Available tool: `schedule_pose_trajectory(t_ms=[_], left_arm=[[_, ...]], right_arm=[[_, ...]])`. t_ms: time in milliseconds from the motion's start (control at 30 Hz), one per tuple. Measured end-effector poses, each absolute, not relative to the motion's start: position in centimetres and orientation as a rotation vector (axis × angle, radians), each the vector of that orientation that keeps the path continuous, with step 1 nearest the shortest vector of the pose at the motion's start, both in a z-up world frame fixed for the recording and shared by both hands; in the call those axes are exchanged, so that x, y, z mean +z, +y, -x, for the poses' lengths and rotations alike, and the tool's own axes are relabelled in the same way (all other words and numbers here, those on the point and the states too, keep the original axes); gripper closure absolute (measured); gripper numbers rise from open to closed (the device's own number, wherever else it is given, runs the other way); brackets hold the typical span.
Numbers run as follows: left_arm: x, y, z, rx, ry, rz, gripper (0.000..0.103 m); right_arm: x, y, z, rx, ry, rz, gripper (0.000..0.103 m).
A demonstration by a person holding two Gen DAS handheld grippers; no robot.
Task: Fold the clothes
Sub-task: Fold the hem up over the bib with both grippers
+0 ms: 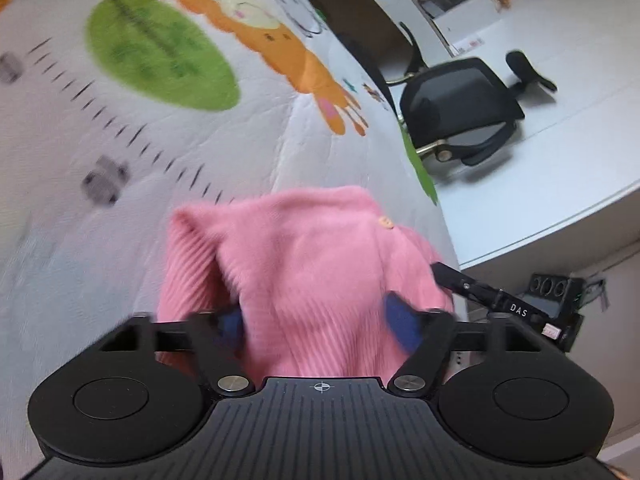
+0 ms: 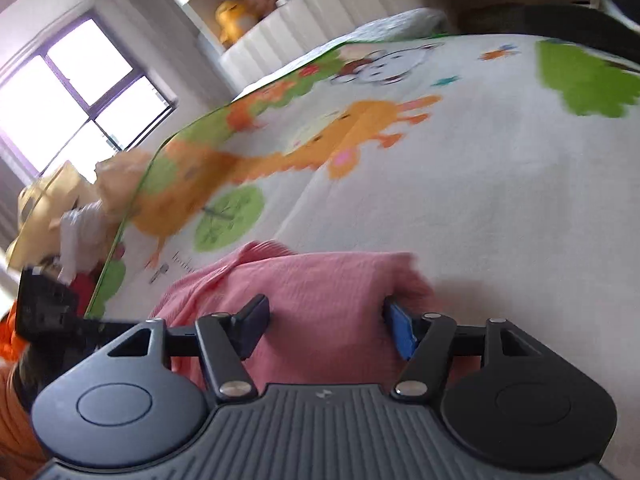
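Observation:
A pink ribbed knit garment [image 1: 304,272] with a small button lies bunched on a white cartoon-print bedspread [image 1: 120,140]. My left gripper [image 1: 318,324] has its blue-padded fingers spread wide with the pink knit bulging between them. The same garment [image 2: 320,300] fills the gap of my right gripper [image 2: 326,328], whose fingers also stand wide apart with the fabric between them. Whether either gripper pinches the cloth is not clear. The other gripper's black body [image 1: 500,300] shows at the right of the left wrist view.
The bedspread [image 2: 480,200] covers a bed with giraffe and green tree prints. A black office chair [image 1: 460,112] lies tipped on the white floor past the bed edge. A pile of clothes and a straw hat [image 2: 60,216] sit off the bed's left side, below a window.

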State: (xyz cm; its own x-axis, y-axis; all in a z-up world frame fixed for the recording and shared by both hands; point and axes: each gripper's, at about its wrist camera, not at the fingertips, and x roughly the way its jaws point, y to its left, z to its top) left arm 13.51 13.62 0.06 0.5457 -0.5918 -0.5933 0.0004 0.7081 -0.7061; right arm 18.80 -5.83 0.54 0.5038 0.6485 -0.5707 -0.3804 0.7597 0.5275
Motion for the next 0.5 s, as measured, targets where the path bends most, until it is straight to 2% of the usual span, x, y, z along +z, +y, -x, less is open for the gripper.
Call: schedule_pose_trajectory(t_ms=[33,100,167,300,400,500], left_arm=[[0.3,13.4,-14.1,-0.386,0.933,0.677,0.051],[1.1,13.1,-16.2,-0.384,0.901,0.612,0.061],[2.6,13.4,-17.6,-0.383,0.849,0.597,0.067],[5.7,14.3,-17.9,-0.424,0.721,0.607,0.071],[6.3,14.3,-16.1,-0.474,0.706,0.583,0.071],[4.6,13.8,-15.1,-0.481,0.764,0.58,0.071]], right_arm=[[0.6,-5.2,-19.1,0.637,0.819,-0.329,0.06],[1.2,-4.4,-20.2,0.628,0.78,-0.292,0.071],[2.4,-4.3,-21.5,0.611,0.741,-0.298,0.081],[5.0,-4.9,-22.3,0.596,0.644,-0.303,0.084],[5.6,-5.8,-20.9,0.607,0.629,-0.295,0.085],[3.9,-6.5,-19.0,0.604,0.697,-0.273,0.085]])
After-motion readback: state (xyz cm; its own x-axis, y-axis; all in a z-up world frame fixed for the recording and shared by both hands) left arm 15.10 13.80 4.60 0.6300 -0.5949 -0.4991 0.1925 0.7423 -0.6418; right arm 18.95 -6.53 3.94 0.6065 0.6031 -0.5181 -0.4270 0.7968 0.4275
